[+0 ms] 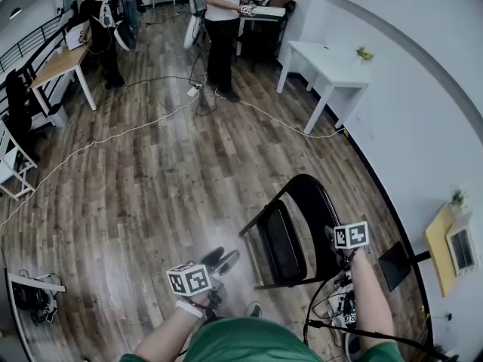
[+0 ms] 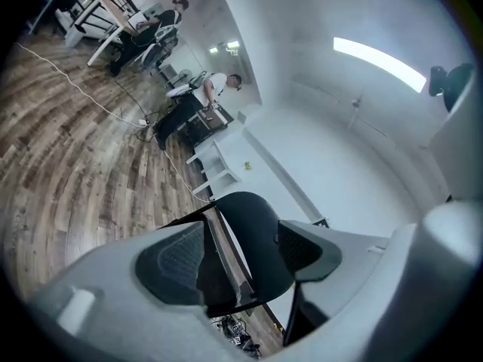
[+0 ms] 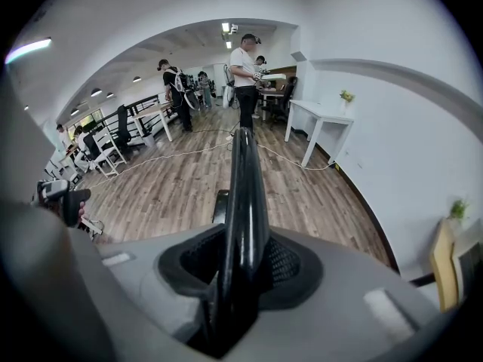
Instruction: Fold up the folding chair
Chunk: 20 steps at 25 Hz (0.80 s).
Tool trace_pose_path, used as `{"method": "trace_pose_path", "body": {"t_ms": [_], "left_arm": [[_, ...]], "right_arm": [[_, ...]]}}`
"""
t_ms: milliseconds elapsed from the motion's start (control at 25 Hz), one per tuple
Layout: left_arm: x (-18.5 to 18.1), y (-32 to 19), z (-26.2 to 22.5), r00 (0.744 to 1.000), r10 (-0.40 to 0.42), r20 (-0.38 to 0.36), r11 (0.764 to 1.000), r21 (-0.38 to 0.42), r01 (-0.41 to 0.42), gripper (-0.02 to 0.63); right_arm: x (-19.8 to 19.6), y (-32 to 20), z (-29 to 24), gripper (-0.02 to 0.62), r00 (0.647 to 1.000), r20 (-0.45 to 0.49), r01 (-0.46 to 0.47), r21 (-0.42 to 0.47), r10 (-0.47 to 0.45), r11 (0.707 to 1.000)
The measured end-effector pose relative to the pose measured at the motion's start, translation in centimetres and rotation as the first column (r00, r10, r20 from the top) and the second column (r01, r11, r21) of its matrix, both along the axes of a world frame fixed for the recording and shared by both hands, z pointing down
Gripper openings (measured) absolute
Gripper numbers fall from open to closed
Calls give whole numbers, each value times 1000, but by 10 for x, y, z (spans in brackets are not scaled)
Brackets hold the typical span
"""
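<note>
The black folding chair (image 1: 290,232) stands on the wood floor close to the white wall, its seat (image 1: 278,243) tipped up near the backrest (image 1: 318,206). My right gripper (image 1: 334,241) is at the backrest's top edge. In the right gripper view its pads are shut on that thin black edge (image 3: 243,194), which runs straight between the jaws of the right gripper (image 3: 240,266). My left gripper (image 1: 223,261) hangs left of the seat, apart from it. In the left gripper view the left gripper (image 2: 241,255) is open and empty, with the chair (image 2: 253,232) beyond the jaws.
A white table (image 1: 328,70) stands against the wall at the back right. People (image 1: 221,29) stand further back beside desks. Cables (image 1: 136,130) trail across the floor. A black stand (image 1: 396,266) and a yellow board (image 1: 440,247) sit right of the chair.
</note>
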<state>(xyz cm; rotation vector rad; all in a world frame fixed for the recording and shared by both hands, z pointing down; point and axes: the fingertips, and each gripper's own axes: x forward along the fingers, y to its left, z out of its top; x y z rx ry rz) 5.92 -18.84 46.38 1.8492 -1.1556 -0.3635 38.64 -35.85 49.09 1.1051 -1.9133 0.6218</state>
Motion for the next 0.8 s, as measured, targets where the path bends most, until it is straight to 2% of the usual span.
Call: {"method": "trace_pose_path", "body": {"t_ms": [280, 520, 680, 800], "left_arm": [[13, 6, -28, 1000, 26, 15, 998, 52, -27, 313], [7, 7, -36, 997, 16, 80, 996, 89, -23, 302], [-1, 6, -32, 994, -5, 112, 996, 91, -6, 298], [-9, 6, -22, 995, -22, 101, 997, 73, 14, 295]], "right_arm": [[5, 2, 0, 130, 1000, -15, 4, 10, -4, 1000], [7, 5, -1, 132, 1000, -24, 6, 16, -5, 1000], [10, 3, -1, 134, 1000, -29, 4, 18, -3, 1000], [6, 2, 0, 134, 1000, -26, 3, 15, -2, 1000]]}}
